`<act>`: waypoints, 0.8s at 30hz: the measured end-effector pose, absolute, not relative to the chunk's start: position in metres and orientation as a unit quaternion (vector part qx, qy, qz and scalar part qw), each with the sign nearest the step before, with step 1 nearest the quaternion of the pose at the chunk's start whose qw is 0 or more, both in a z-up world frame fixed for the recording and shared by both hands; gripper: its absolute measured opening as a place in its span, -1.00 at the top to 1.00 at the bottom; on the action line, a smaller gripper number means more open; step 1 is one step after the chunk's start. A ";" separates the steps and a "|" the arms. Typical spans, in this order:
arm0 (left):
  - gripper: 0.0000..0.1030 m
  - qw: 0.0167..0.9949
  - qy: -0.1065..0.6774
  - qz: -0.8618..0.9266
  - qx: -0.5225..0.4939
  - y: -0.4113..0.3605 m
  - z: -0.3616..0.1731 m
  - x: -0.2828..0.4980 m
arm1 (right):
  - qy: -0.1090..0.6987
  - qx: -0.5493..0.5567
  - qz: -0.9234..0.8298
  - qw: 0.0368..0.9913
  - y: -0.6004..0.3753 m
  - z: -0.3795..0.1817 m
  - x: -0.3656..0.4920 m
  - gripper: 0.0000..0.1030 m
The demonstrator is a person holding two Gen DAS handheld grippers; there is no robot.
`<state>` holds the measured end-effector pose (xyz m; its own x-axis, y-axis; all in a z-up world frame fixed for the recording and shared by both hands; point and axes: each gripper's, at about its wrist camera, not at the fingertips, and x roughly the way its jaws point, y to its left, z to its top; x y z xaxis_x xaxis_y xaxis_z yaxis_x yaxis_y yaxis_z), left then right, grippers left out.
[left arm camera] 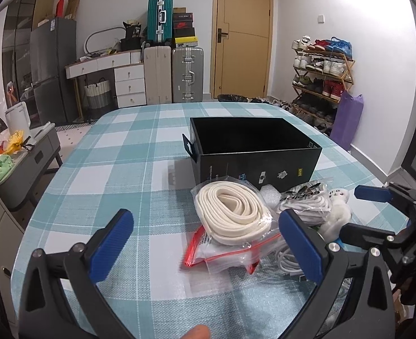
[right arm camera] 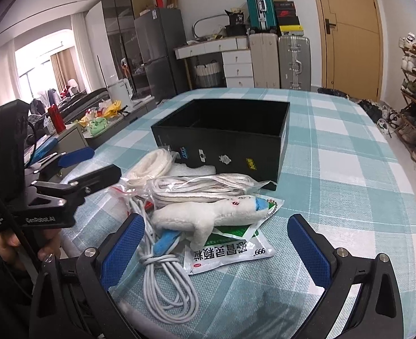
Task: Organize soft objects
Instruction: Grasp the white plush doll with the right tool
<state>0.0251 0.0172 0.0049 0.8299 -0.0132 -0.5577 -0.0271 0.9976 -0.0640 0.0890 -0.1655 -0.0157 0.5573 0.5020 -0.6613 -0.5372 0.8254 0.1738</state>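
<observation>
Left wrist: gripper finger [left arm camera: 301,247] hides cable [left arm camera: 288,261].

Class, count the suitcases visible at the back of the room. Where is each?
3: a teal suitcase on top, a beige suitcase and a silver suitcase standing below, beside the white drawers. Others may be hidden.

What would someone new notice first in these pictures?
Probably the open black box at the middle of the checked tablecloth, nothing visible inside. Right in front lies a heap of soft things: a coiled white strap and a white plush toy, between both open grippers' blue fingers.
</observation>
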 end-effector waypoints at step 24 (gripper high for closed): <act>-1.00 0.951 0.308 0.004 -0.039 0.022 -0.001 0.039 | 0.380 -0.056 0.328 0.863 -0.148 -0.027 0.106 -0.71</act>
<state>0.0389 0.0222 -0.0011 0.8101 -0.0175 -0.5861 -0.0309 0.9969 -0.0724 0.1058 -0.1479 -0.0275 0.4963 0.5239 -0.6923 -0.6088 0.7785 0.1526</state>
